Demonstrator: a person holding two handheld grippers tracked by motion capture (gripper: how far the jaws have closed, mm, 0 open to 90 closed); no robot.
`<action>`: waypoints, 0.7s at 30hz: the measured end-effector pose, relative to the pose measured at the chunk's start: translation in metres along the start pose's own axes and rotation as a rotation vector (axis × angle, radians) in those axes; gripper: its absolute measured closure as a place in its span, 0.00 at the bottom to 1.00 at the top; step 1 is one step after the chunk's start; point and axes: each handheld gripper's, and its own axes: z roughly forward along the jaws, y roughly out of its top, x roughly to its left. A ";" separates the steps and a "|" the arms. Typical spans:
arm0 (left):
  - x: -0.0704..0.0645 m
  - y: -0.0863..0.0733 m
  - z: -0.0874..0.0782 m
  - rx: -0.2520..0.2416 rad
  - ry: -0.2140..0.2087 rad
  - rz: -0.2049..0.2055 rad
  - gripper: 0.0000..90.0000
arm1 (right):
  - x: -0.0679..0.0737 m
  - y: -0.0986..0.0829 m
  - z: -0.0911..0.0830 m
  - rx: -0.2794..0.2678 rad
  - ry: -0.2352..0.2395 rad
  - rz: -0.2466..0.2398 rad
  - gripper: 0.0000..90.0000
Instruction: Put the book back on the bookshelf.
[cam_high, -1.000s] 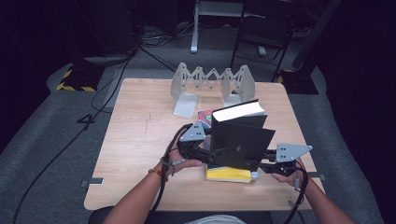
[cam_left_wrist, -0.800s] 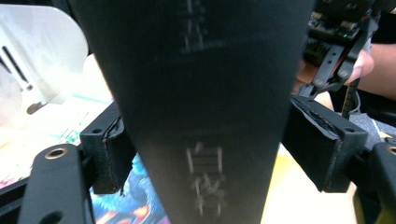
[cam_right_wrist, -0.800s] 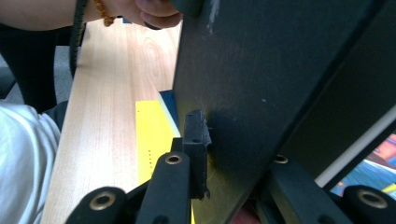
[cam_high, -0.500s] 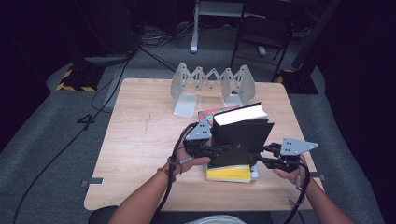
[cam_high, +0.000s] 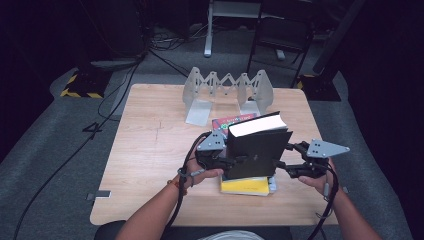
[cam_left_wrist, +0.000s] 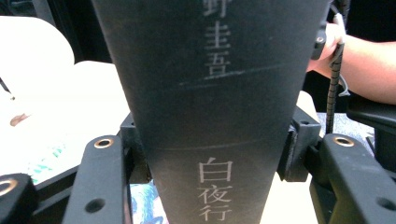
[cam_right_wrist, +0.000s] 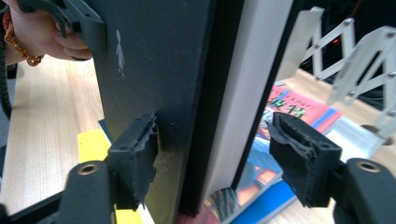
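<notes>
The wooden table (cam_high: 150, 150) spreads wide, and at its far edge the metal accordion book rack (cam_high: 227, 90) stands with its slots unfilled. Front and centre, the black book (cam_high: 257, 147) is up on end, lifted off the pile and held above the yellow book (cam_high: 245, 186), with a red-covered book (cam_high: 227, 121) lying flat just behind it. So the pick-up looks done; the carry to the rack and the slotting-in are left, by my reckoning. Now the tools. The left gripper (cam_high: 227, 162) has its jaws clamped on the spine end: in the left gripper view both pads press the black cover (cam_left_wrist: 219, 93) either side of the lettering. The right gripper (cam_high: 282, 166) sits at the page edge, and here's the catch: in its own view one pad (cam_right_wrist: 137, 156) touches the cover while the other pad (cam_right_wrist: 299, 154) stands clear of the pages, jaws wide, not gripping.
</notes>
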 end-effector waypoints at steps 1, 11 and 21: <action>0.000 0.000 0.000 -0.001 0.002 0.004 0.48 | 0.000 0.000 0.002 0.000 0.009 0.001 0.36; -0.001 0.015 -0.003 -0.051 0.022 0.002 0.45 | 0.004 0.000 0.008 -0.006 0.045 -0.023 0.46; 0.001 0.045 -0.005 -0.082 0.032 0.018 0.42 | 0.004 0.000 0.009 -0.010 0.041 -0.018 0.46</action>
